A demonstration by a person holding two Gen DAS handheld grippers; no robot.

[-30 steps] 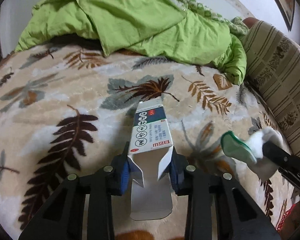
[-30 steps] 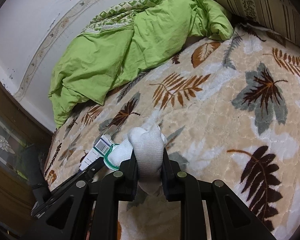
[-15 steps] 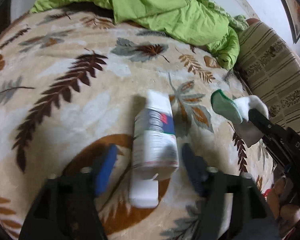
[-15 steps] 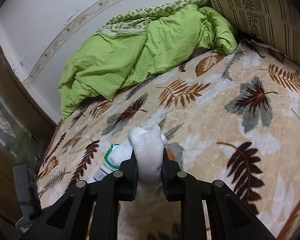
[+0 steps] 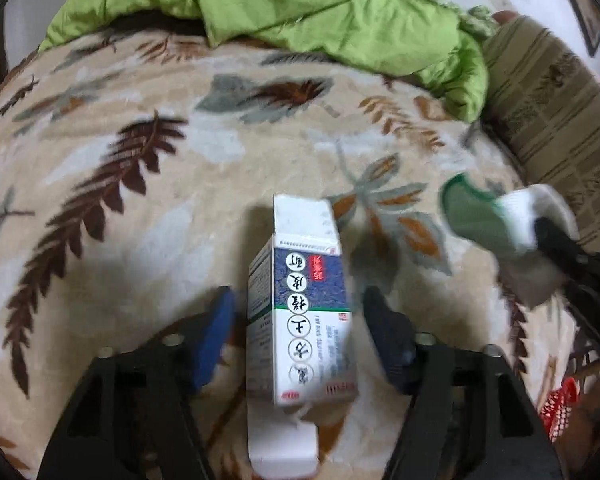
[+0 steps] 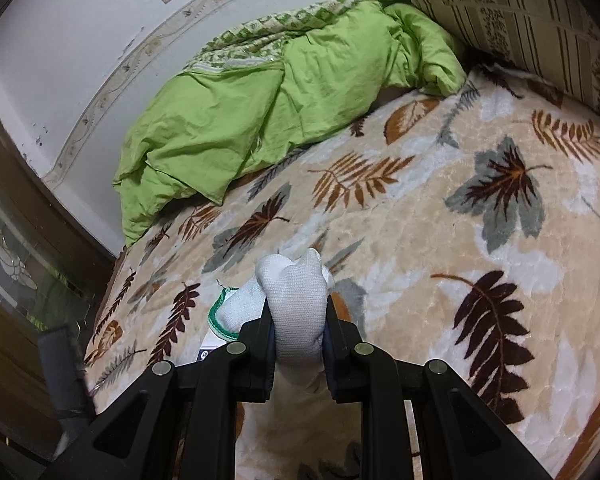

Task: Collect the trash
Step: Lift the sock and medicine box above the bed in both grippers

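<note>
Left tool (image 5: 296,328): jaws closing, blue pads either side of the carton, gaps showing on both sides.
Carton (image 5: 300,320): white and blue medicine box, lying on the leaf-patterned blanket (image 5: 120,240), one end flap open.
Right tool (image 6: 299,320): clamped tight on a white sock (image 6: 296,304) with green cuff, held above the blanket.
Quilt (image 6: 260,112): green, bunched at the bed's far side.
Pillow (image 6: 520,20): striped, beside the quilt.
</note>
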